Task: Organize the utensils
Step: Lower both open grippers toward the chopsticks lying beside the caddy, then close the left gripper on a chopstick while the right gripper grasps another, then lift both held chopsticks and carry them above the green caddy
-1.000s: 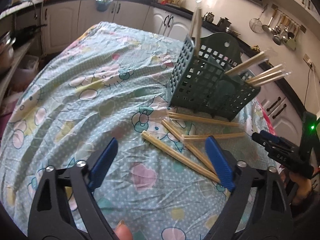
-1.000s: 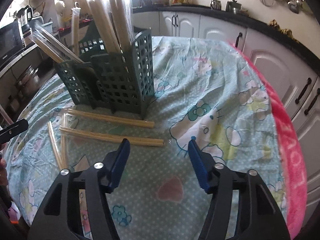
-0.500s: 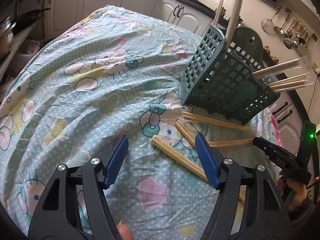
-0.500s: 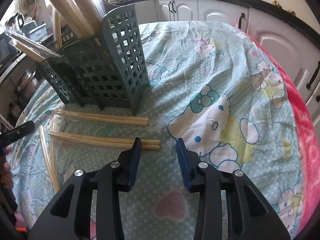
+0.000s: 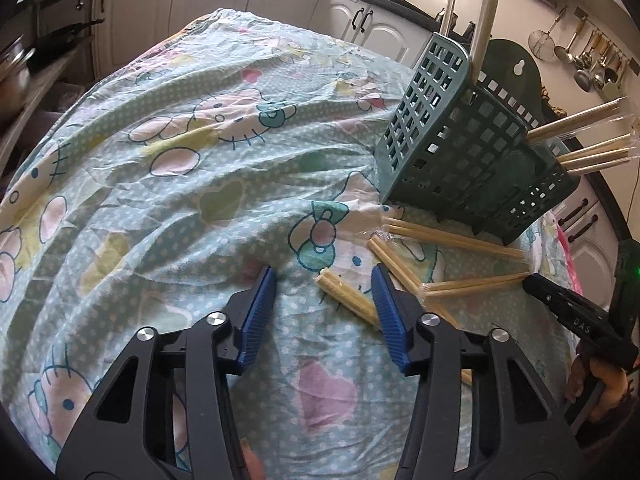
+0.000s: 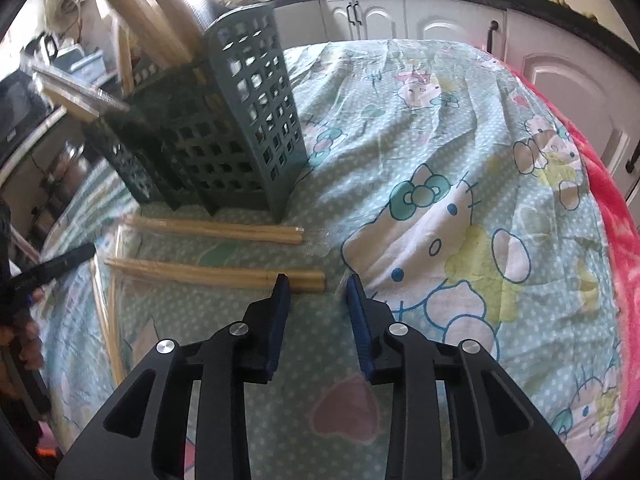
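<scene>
Both grippers have dropped toward the patterned turquoise tablecloth (image 5: 168, 184) and are narrowing their blue-padded jaws, each over an end of wrapped chopsticks. In the left wrist view, the left gripper (image 5: 323, 280) is half spread and closing; the near end of a pale wooden chopstick pair in clear wrap (image 5: 344, 294) lies between its pads, close to the right pad, not yet pinched. A second ago that pair lay further ahead, outside wider jaws.

In the right wrist view, the right gripper (image 6: 316, 288) is narrower and closing, with the right end of another wrapped chopstick pair (image 6: 216, 274) poking just past its left pad into the gap; I cannot tell if the pad touches it.

More pairs lie loose beside the dark green perforated plastic utensil caddy (image 5: 460, 148), which stands at the far side and already holds several. Judging by this, both grasps are about to complete, and lifting to the caddy comes next.
</scene>
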The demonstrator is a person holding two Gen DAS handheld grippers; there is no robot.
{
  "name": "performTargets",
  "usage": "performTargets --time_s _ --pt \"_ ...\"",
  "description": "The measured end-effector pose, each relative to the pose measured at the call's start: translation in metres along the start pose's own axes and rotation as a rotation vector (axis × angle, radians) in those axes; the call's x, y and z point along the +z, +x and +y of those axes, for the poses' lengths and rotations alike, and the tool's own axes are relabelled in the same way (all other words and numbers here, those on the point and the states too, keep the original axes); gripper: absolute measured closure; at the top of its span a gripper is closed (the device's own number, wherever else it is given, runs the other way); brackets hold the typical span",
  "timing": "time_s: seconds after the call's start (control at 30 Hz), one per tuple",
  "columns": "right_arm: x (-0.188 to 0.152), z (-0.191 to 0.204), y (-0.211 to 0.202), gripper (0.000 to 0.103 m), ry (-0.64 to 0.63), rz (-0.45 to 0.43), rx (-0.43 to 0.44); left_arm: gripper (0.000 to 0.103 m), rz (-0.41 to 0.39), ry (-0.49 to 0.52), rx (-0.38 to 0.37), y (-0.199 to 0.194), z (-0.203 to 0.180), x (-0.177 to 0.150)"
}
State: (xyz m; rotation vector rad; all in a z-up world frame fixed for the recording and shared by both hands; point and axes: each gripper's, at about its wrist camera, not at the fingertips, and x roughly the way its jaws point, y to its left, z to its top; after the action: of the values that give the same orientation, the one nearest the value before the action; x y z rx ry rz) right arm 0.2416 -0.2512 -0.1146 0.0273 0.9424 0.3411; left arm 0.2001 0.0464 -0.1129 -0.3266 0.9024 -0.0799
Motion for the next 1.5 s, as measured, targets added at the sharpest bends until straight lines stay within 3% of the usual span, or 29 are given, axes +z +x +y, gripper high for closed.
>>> performTargets --time_s 0.3,0.47,0.6,0.8,1.13,1.37,1.5 --pt "0.0 0.001 0.0 0.076 -0.023 0.005 -0.002 0.079 0.017 -0.013 -0.005 0.001 -0.001 0.007" --pt "0.003 -0.008 0.0 0.076 0.035 0.012 0.046 0.081 0.024 0.011 -0.009 0.005 -0.006 0.007" --pt "0.005 -0.007 0.001 0.094 0.02 0.006 0.025 0.089 0.018 0.008 0.0 0.008 -0.005 0.005" --pt "0.003 -0.005 -0.002 0.1 -0.003 -0.015 0.002 0.094 0.015 -0.001 -0.013 0.006 0.0 0.006" --pt "0.002 0.028 -0.044 0.1 -0.118 -0.106 -0.002 0.103 -0.055 0.003 -0.068 -0.03 0.001 0.006" --pt "0.006 0.064 -0.084 0.1 -0.201 -0.195 0.025 0.103 -0.112 0.014 -0.122 -0.065 -0.003 0.006" --pt "0.011 0.081 -0.103 0.1 -0.241 -0.241 0.019 0.103 -0.106 0.031 -0.111 -0.068 -0.003 0.003"
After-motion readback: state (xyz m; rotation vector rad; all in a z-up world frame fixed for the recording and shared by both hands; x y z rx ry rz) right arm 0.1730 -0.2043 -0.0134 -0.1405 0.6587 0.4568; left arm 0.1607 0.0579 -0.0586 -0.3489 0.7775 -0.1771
